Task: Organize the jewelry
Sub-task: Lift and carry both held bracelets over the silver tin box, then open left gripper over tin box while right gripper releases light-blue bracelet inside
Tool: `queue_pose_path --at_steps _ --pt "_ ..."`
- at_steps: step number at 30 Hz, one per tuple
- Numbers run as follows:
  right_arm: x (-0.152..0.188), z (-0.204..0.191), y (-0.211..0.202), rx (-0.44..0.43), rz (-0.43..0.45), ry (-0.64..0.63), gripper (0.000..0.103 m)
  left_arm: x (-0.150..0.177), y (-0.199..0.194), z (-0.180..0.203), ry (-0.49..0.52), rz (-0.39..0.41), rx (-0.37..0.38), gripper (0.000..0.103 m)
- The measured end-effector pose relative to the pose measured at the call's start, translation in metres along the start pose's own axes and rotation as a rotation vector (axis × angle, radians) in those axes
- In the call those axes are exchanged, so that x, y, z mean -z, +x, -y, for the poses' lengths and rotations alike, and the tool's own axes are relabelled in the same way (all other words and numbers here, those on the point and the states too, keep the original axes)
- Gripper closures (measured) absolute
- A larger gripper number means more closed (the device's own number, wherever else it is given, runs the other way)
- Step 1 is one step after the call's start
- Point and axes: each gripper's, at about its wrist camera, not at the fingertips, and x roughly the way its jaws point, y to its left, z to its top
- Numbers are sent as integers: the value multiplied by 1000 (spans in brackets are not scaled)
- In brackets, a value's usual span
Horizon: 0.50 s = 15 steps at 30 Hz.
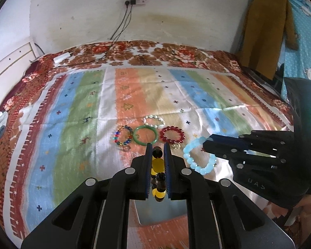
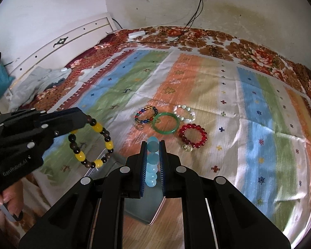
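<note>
bed with striped cloth (image 1: 89, 108) under a stained wall. left gripper (image 1: 157, 147) clamped on the yellow-and-brown bead bracelet (image 2: 91, 143), lifted off the cloth. right gripper (image 2: 153, 145) clamped on the pale blue bead bracelet (image 1: 199, 157), also lifted. green bangle (image 1: 145, 135), red bracelet (image 1: 173, 134), multicolour bracelet (image 1: 123, 135) and white bracelet (image 1: 154, 120) lie clustered on the cloth.

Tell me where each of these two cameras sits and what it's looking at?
Left wrist: sits on the left gripper, looking along its fingers, shut on a yellow-and-brown bracelet; the right gripper shows alongside.
Right wrist: sits on the right gripper, shut on a pale blue bracelet; the left gripper and a hand show.
Shared: striped cloth, green bangle, red bracelet.
</note>
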Motion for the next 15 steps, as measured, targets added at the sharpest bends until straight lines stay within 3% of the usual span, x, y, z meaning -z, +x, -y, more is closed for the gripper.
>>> queue_pose_path --at_steps 15 --pt "16 -8 -1 -67 -23 9 91 15 -5 9 16 -12 12 92"
